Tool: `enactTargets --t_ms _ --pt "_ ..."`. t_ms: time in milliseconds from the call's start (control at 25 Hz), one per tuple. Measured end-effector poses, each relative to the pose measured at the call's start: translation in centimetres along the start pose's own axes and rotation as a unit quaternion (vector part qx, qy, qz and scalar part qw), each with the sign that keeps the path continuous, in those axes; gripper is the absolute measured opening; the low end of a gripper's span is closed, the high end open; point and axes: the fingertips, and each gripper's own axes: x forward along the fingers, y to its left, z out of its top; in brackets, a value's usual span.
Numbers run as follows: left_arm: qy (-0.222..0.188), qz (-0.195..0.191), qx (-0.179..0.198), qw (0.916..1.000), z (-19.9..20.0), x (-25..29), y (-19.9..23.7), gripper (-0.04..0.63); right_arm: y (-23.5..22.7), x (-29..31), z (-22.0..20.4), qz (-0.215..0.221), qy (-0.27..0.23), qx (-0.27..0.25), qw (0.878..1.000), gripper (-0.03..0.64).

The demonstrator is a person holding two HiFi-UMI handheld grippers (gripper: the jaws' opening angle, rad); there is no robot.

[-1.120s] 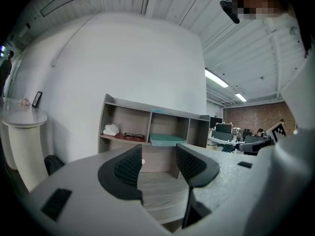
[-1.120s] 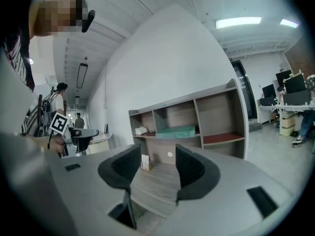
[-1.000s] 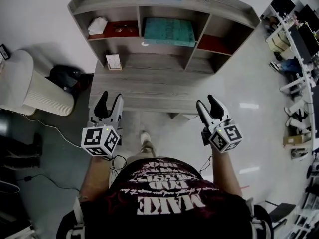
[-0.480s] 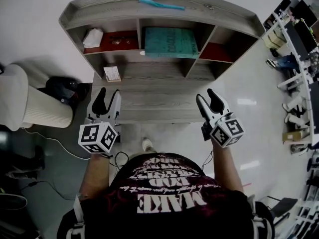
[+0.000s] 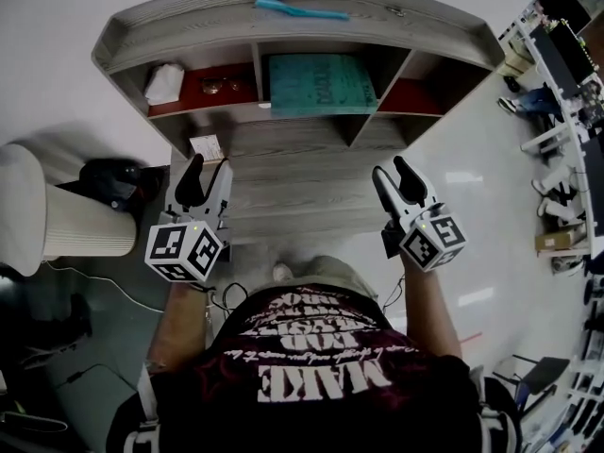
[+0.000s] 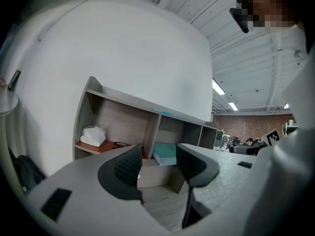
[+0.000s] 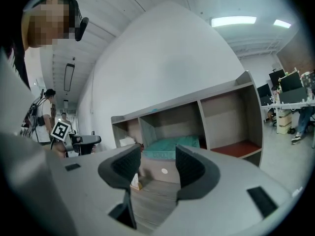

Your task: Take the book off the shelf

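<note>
Left hand-held gripper (image 5: 209, 163) and right hand-held gripper (image 5: 390, 167) have advanced toward the shelf (image 5: 283, 12), jaws apart and empty. Teal book (image 5: 316, 83) lies flat in the middle compartment; a shallow edge grip could let it slip or shove it deeper.

We read only "MAKE", white and upside down, on the person's dark shirt (image 5: 321, 385), behind the fingers of the left gripper (image 5: 210, 164) and right gripper (image 5: 389, 166). Print on the teal book (image 5: 316, 83), beyond the fingers, is illegible to us.
</note>
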Motion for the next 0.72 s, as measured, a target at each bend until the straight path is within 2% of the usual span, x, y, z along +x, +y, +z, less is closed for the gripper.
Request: enactTargets --t_ms 240,520,720 --pt "0.015 -0.011 0.0 0.9998 -0.8 2.3 -0.9 0.207 -1.9 1.0 0.7 -0.005 -0.002 0.008 1.0 0.218" --pt "0.012 0.004 -0.005 0.9999 -0.3 5.4 -0.1 0.207 -4.3 4.3 0.9 0.012 0.001 0.025 1.0 0.218" --pt "0.025 0.005 -0.013 0.9996 -1.3 8.8 -0.2 0.207 -6.9 6.6 0.7 0.02 0.007 0.032 0.999 0.218"
